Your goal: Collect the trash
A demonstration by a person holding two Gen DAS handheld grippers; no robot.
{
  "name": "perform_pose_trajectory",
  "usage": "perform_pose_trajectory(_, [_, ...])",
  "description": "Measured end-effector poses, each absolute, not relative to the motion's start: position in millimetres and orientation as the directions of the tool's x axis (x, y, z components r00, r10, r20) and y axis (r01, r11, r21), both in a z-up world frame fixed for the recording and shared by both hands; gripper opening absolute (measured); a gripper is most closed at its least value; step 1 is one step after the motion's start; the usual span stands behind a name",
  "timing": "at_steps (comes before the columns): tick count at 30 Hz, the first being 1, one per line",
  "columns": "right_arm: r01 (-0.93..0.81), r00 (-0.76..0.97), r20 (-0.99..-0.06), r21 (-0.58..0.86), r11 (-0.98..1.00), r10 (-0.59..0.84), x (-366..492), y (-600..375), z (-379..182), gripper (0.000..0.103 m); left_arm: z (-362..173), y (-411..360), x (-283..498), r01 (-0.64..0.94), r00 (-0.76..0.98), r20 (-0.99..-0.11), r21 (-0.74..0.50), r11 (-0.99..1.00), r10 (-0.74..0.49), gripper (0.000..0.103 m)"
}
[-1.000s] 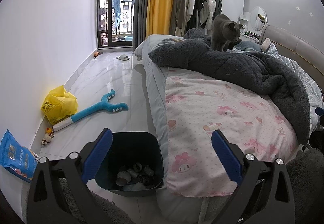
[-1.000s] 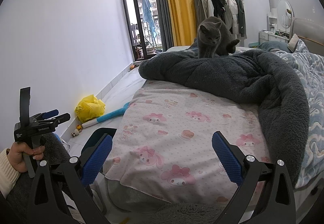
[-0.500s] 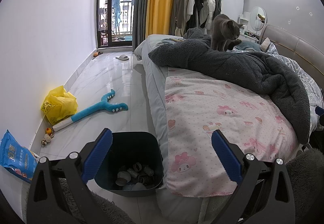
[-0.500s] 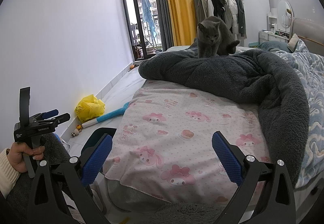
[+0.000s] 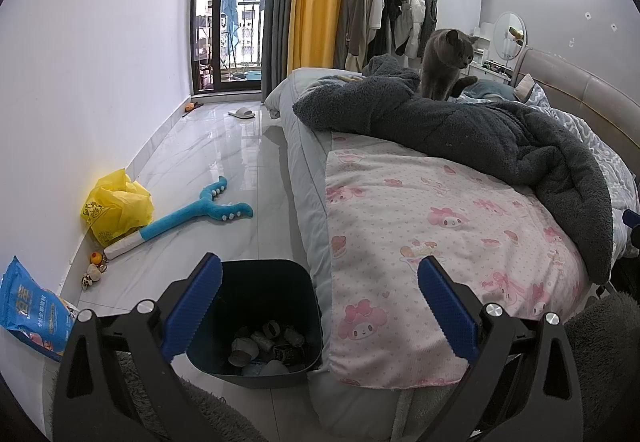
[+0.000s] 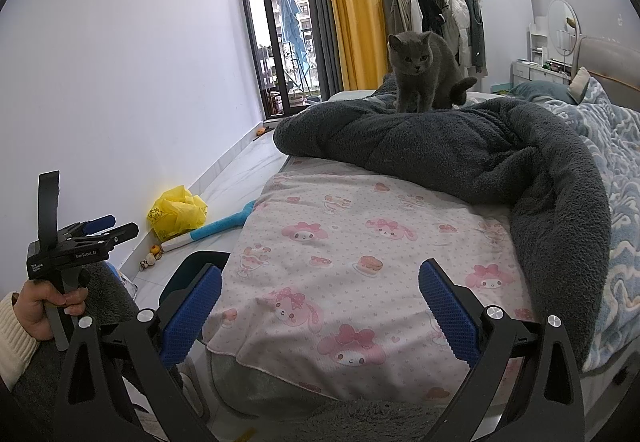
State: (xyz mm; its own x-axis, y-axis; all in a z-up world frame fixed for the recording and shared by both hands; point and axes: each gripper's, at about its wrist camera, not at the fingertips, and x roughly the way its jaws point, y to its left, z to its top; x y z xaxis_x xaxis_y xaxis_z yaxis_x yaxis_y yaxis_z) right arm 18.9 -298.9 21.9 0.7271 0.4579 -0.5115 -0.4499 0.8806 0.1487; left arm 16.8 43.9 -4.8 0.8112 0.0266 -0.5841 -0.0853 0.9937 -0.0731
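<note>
A dark blue bin [image 5: 264, 282] stands on the floor beside the bed and holds several crumpled scraps [image 5: 264, 342]. Its rim also shows in the right wrist view [image 6: 192, 262]. My left gripper [image 5: 320, 306] is open and empty, above and just behind the bin. My right gripper [image 6: 320, 306] is open and empty over the pink sheet [image 6: 360, 242] at the bed's foot. A yellow plastic bag [image 5: 116, 206] and a blue snack packet [image 5: 28, 314] lie by the left wall.
A grey cat [image 6: 424, 70] stands on the dark fleece blanket [image 6: 460, 150] on the bed. A blue plush toy [image 5: 196, 214] and small toys [image 5: 94, 266] lie on the tiled floor. A slipper [image 5: 242, 113] lies near the balcony door.
The cat has lifted and turned its head. Both grippers have stayed where they were, open.
</note>
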Motion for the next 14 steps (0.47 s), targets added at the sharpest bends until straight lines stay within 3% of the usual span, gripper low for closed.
perform_pose_trajectory(14, [-0.450, 0.727, -0.511, 0.148, 0.880, 0.458, 19.4, -298.8, 22.5, 0.100, -9.8, 46.2, 15.9, -0.090, 0.807, -0.590, -0.082, 0.993, 0.024, 0.100])
